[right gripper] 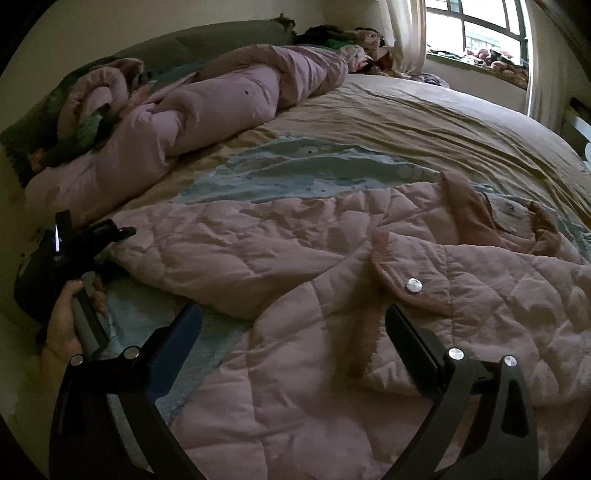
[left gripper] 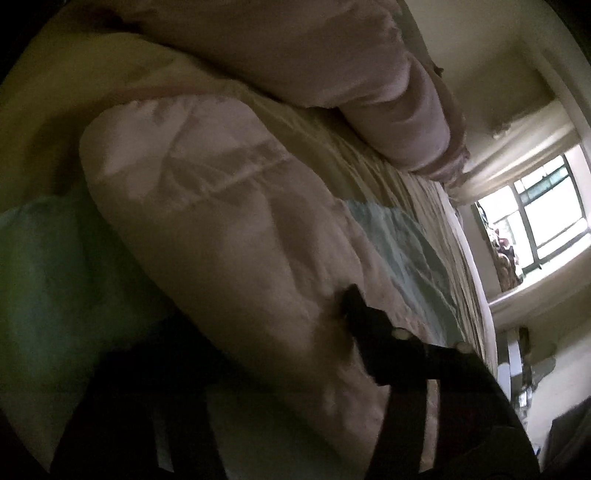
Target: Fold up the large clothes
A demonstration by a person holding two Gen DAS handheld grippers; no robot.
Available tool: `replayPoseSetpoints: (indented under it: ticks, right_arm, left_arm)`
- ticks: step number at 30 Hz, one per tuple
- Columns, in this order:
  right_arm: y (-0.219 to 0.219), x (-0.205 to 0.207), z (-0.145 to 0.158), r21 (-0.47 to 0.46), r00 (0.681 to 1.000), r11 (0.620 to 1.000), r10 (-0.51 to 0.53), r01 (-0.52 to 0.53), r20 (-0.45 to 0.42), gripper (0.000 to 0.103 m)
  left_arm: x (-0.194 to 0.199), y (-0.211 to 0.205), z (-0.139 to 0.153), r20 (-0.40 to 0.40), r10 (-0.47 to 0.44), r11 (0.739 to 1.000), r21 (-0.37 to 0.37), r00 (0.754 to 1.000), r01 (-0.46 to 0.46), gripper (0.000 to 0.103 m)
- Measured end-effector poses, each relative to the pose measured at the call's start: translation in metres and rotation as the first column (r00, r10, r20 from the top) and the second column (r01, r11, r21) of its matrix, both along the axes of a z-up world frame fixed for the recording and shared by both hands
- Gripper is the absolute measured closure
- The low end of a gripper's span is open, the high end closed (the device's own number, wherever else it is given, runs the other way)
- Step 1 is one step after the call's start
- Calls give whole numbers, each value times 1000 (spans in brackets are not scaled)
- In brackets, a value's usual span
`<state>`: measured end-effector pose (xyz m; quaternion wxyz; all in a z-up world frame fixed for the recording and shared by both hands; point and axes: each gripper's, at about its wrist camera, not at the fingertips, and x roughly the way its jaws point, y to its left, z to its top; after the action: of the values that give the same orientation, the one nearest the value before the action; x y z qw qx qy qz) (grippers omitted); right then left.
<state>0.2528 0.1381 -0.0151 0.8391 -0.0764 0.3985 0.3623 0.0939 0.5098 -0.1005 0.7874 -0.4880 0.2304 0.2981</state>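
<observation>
A pink quilted jacket (right gripper: 332, 295) lies spread on the bed, with a collar and a silver snap button (right gripper: 413, 285). Its sleeve (right gripper: 221, 254) stretches to the left. My left gripper (right gripper: 118, 236) is at the sleeve's cuff end, held by a hand; in the left wrist view the sleeve (left gripper: 221, 229) fills the frame and passes between my dark fingers (left gripper: 354, 299), which look shut on it. My right gripper (right gripper: 293, 321) is open and empty, hovering over the jacket body below the collar.
The bed has a tan and light blue sheet (right gripper: 406, 122). A rolled pink duvet (right gripper: 221, 96) lies along the back left, with pillows (right gripper: 221, 40) behind it. A window (right gripper: 476, 26) with a cluttered sill is at the back right.
</observation>
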Motion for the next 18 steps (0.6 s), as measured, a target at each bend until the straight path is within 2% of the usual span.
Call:
replayPoseSetpoints:
  ticks: [1, 3, 6, 13, 18]
  right_arm:
    - [-1, 1, -1, 0, 1000, 1000, -1, 1, -1, 4]
    - [-5, 2, -3, 0, 1000, 1000, -6, 6, -2, 4]
    - [-11, 4, -5, 6, 1000, 1000, -15, 15, -14, 4]
    - [-40, 9, 3, 52, 999, 998, -42, 43, -23, 4]
    - [-74, 11, 13, 92, 996, 992, -81, 83, -26, 4]
  left_arm:
    - [-1, 2, 0, 9, -1, 1000, -6, 1000, 1, 66]
    - [-6, 3, 6, 29, 1, 1000, 6, 1000, -1, 80]
    - [-11, -3, 23, 56, -13, 998, 63, 998, 10, 87]
    - [-22, -29, 81, 157, -60, 980, 195, 986, 28, 90]
    - [-34, -68, 126, 225, -116, 955, 292, 967, 47, 91]
